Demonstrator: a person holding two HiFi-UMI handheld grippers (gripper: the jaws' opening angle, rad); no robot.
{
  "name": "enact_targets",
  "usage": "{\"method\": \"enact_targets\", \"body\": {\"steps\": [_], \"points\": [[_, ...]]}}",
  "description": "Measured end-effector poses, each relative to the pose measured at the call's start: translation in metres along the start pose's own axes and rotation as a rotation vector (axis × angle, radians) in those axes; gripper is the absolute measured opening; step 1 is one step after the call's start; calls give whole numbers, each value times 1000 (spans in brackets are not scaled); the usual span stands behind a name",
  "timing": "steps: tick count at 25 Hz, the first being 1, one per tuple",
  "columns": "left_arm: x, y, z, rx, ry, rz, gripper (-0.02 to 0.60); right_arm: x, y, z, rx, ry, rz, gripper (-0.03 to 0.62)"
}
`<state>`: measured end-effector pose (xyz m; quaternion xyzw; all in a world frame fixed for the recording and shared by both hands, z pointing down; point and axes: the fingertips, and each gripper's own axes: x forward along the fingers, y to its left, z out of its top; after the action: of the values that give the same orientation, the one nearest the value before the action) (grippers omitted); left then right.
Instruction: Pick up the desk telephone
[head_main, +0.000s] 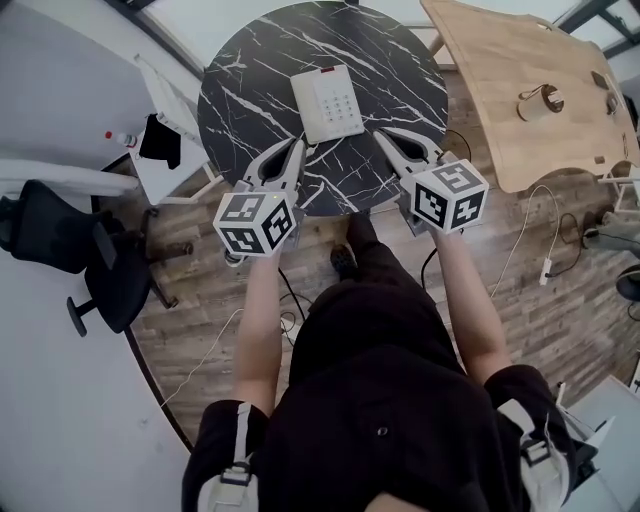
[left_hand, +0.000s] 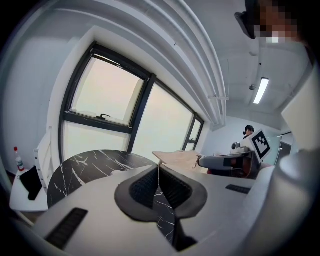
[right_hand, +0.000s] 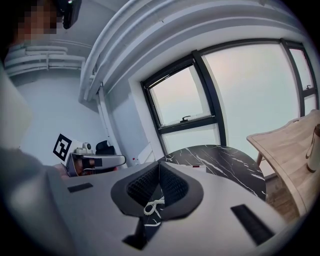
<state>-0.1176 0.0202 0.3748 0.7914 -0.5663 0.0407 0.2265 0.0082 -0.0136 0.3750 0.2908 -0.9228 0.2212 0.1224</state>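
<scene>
**Head view**
- Round black table (head_main: 240, 95) with white marble veining, standing on a wooden plank floor.
- White rectangular desk telephone (head_main: 327, 103) with a grey keypad and a red mark at its far end. It lies flat near the table's centre, apart from both grippers.
- Left gripper (head_main: 296, 149), grey with a black-and-white marker cube, held over the table's near edge. It sits just left of the telephone's near corner, with its jaws clenched and nothing in them.
- Right gripper (head_main: 383, 135), of the same make, held over the near edge just right of the telephone. Its jaws are also clenched and empty.
- Pale wooden table (head_main: 500, 90) beyond the round table's right edge.
- Black office chair (head_main: 70, 245) on the floor at the left.

**Left gripper view**
- The ribbed black pads (left_hand: 145, 187) are pressed together with nothing between them.
- The marble table surface shows through the slot beneath them.
- The right gripper is visible to the right, its marker cube (left_hand: 260, 143) facing the camera.
- Large dark-framed window (left_hand: 110, 100) behind.

**Right gripper view**
- The jaws meet at the tip and grip nothing.
- White coiled cord (right_hand: 152, 207), seen against the marble through the opening below the pads.
- A sliver of the telephone with its red mark peeks over the gripper body.
- The wooden table stands at the right.
</scene>
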Motion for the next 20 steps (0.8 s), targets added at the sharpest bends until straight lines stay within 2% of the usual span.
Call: {"method": "enact_targets", "body": {"steps": [13,20], "points": [[53,49,27,-13,26,43,18,74,-40,27,-5,43,42,31],[88,63,42,-29,22,61,18,106,-63,44,-30,66,105,32]]}}
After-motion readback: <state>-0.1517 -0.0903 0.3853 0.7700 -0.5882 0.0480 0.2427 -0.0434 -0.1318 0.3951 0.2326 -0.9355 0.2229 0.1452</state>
